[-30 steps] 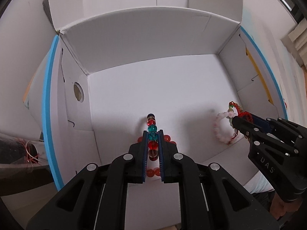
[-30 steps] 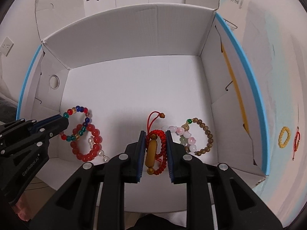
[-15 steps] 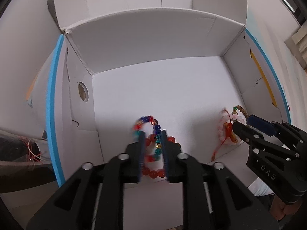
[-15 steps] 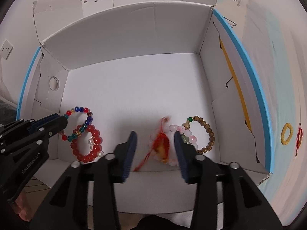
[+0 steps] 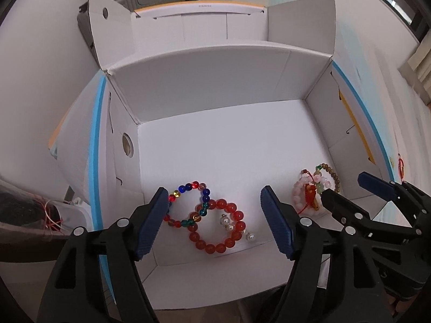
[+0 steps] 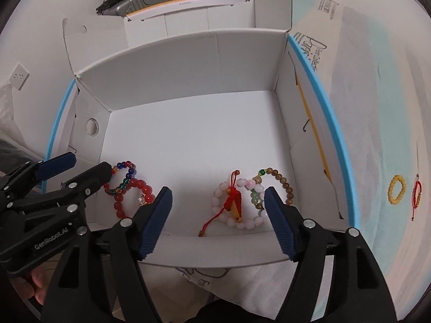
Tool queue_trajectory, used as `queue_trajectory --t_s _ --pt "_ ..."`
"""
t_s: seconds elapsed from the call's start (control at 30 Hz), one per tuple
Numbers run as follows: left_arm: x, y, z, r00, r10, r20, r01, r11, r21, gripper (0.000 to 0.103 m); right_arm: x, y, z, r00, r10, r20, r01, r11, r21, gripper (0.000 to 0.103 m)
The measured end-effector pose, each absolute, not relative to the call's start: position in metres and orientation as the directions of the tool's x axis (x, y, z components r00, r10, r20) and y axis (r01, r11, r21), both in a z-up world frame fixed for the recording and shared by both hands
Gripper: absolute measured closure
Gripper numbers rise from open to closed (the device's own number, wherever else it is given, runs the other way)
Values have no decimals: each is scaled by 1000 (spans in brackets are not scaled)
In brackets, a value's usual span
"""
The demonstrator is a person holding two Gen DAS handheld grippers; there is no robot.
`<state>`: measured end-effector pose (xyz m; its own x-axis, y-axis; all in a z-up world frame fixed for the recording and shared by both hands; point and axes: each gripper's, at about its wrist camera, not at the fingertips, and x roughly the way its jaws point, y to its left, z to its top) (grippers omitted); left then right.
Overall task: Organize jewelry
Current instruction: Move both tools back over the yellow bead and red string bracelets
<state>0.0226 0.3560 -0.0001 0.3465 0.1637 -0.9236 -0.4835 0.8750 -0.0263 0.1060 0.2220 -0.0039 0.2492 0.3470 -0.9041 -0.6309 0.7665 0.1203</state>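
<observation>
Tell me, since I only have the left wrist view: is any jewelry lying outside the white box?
Observer: Yes. The right wrist view shows a yellow bead bracelet on the table, to the right of the box.
Operator: Anything beside it?
Observer: A red cord bracelet lies just right of it, not touching it.
Operator: Is the right gripper gripping anything?
Observer: No. The right gripper is open, and between its fingers the red knotted cord lies loose on the box floor, across a pink bead bracelet.
</observation>
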Motion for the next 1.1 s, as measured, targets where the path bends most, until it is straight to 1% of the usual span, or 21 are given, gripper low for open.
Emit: queue_trajectory --t_s 0.13,0.17,0.27,0.4,0.53,0.63,0.73,1.1 --pt "22 350 6 352 181 -918 -490 871 -17 24 105 213 2 260 355 -898 -630 767 121 33" --pt "21 349 7 353 183 -917 -491 871 -15 23 106 209 4 263 358 -896 -627 769 123 30" --pt "21 343 11 361 193 -912 -492 871 -11 19 106 200 8 278 365 -889 -619 776 125 26" --pt "23 334 16 371 203 -906 -490 872 -6 13 108 187 14 289 371 -883 -610 782 129 25" --pt "27 324 22 387 200 -900 -491 871 -18 8 112 173 20 306 375 -875 -592 795 134 19" --pt "29 315 25 396 204 -895 -483 875 -14 7 114 162 23 316 376 -871 -580 803 137 18" --pt "33 305 28 403 199 -893 -471 882 -16 6 116 150 26 326 378 -866 -568 811 140 14" --pt "53 259 35 426 186 -885 -417 909 -10 6 128 101 29 351 372 -859 -521 840 150 11"
